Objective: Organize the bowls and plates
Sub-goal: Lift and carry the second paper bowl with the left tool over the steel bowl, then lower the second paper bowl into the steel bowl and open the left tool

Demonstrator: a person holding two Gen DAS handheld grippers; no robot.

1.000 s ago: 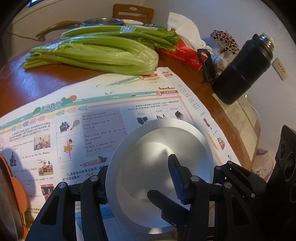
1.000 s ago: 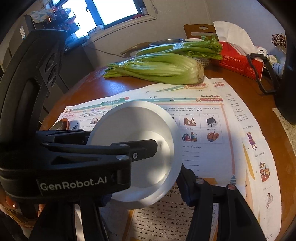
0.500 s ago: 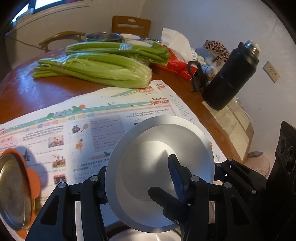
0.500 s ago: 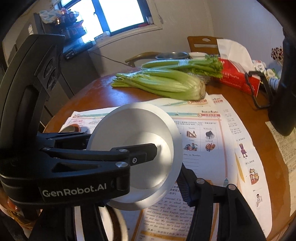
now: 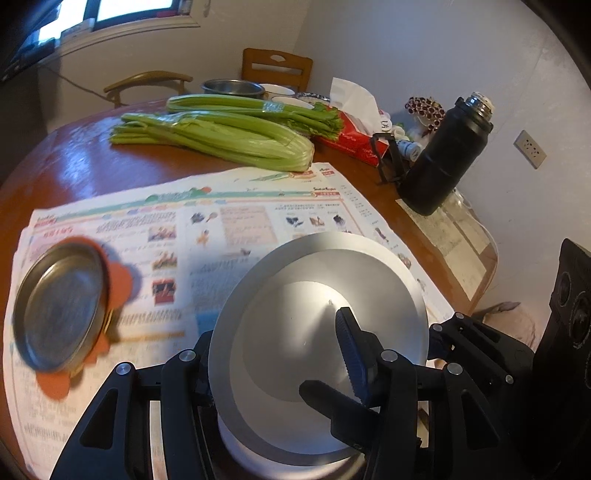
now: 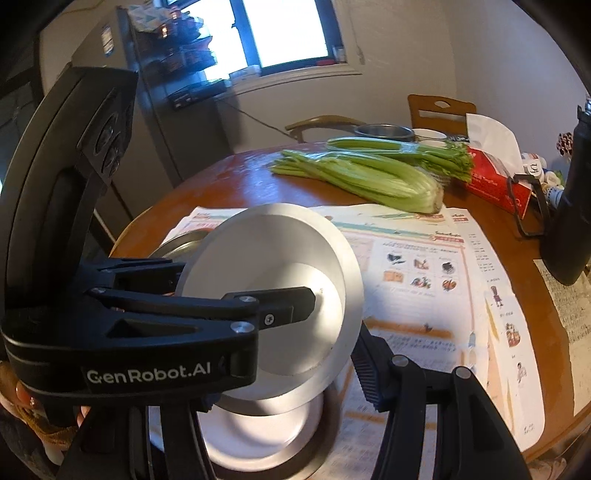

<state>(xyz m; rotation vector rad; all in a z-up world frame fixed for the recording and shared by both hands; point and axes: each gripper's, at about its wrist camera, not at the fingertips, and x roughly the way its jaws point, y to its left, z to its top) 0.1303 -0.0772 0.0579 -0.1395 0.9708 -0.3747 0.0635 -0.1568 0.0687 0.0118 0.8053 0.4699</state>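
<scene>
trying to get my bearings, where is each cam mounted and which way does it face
Left wrist: on the left gripper, looking down across the table; its fingers clamp the metal plate.
Right wrist: on the right gripper, facing the window; fingers on the same plate, left gripper alongside.
Shared: plate, celery, newspaper.

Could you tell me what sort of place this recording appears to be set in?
Most likely a home dining or kitchen corner: a round wooden table with wooden chairs behind it, celery and a tissue box lying on it, newspaper spread as a cover, and a window.
</scene>
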